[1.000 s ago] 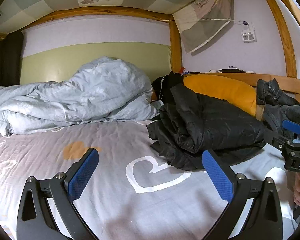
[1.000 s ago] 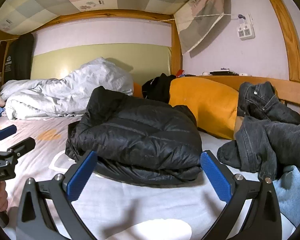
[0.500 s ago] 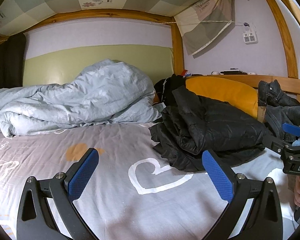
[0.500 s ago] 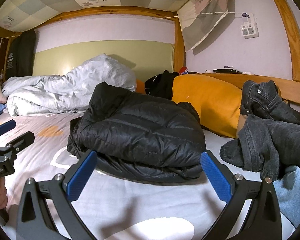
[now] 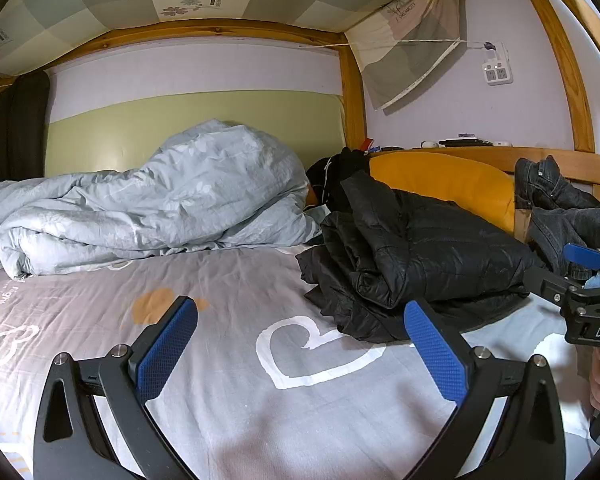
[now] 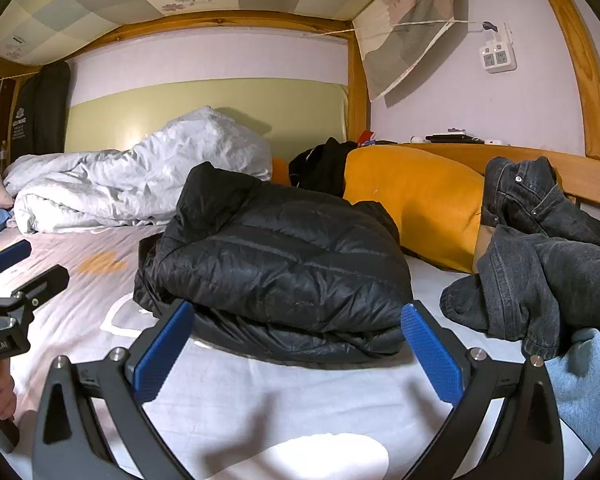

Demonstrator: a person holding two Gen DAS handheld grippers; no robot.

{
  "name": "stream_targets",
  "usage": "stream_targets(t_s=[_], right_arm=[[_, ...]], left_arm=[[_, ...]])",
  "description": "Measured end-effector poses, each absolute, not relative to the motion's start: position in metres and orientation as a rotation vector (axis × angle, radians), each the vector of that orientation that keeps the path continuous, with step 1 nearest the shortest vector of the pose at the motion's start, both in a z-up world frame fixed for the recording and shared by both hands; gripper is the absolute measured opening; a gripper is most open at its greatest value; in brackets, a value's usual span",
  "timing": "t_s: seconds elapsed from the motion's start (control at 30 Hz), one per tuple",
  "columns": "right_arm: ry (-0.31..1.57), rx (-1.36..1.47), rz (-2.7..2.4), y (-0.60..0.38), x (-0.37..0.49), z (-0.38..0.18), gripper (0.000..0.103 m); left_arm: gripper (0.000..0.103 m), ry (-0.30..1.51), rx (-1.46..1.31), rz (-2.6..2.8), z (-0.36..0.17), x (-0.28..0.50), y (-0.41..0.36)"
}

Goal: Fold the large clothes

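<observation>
The left gripper (image 5: 300, 354) has its jaws wide apart, and they hold nothing. Between its blue pads (image 5: 166, 346) you see only the bed sheet (image 5: 228, 280) and a white heart (image 5: 312, 354) printed on it. The right gripper (image 6: 298, 350) also has its jaws wide apart, and they too hold nothing. It hangs over the sheet, just in front of the black puffy jacket (image 6: 276, 264).

The jacket lies folded in a thick bundle on the bed. In the left view it sits off to the right (image 5: 416, 264), past the right pad. Its lower layers are squashed under the top fold, so you cannot tell where the sleeves are.

Behind the jacket is a big orange pillow (image 6: 416, 204), partly hidden by it. Something small and black (image 6: 320, 164) rests at the pillow's left end, but it is too dark to make out. To the right lie dark jeans (image 6: 540, 248) in a heap, cut off by the edge of the picture. A bit of light blue cloth (image 6: 584, 376) shows under them.

Farther back, a pale blue quilt (image 5: 160, 196) is piled up by the wall. A wooden shelf (image 6: 500, 152) holds little things that are too small to tell. A white power strip (image 6: 498, 58) hangs on the wall.

At the edge of each view you see part of the other gripper, with fingers (image 6: 2, 396) wrapped around its handle.
</observation>
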State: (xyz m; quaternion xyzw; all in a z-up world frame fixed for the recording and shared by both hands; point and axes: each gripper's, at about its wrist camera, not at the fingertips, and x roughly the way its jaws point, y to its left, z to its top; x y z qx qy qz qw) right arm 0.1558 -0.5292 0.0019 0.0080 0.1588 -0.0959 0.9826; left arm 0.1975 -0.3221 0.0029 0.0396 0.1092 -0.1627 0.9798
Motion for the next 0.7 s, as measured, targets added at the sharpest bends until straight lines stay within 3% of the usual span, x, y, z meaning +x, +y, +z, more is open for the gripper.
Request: stream_targets(t_s=[0.7], right_arm=[[0.324, 0.019, -0.193, -0.5289, 0.1557, 0.0018, 0.103]], left_arm=[[0.103, 0.224, 0.083, -0.326, 0.0023, 0.1978, -0.3236]])
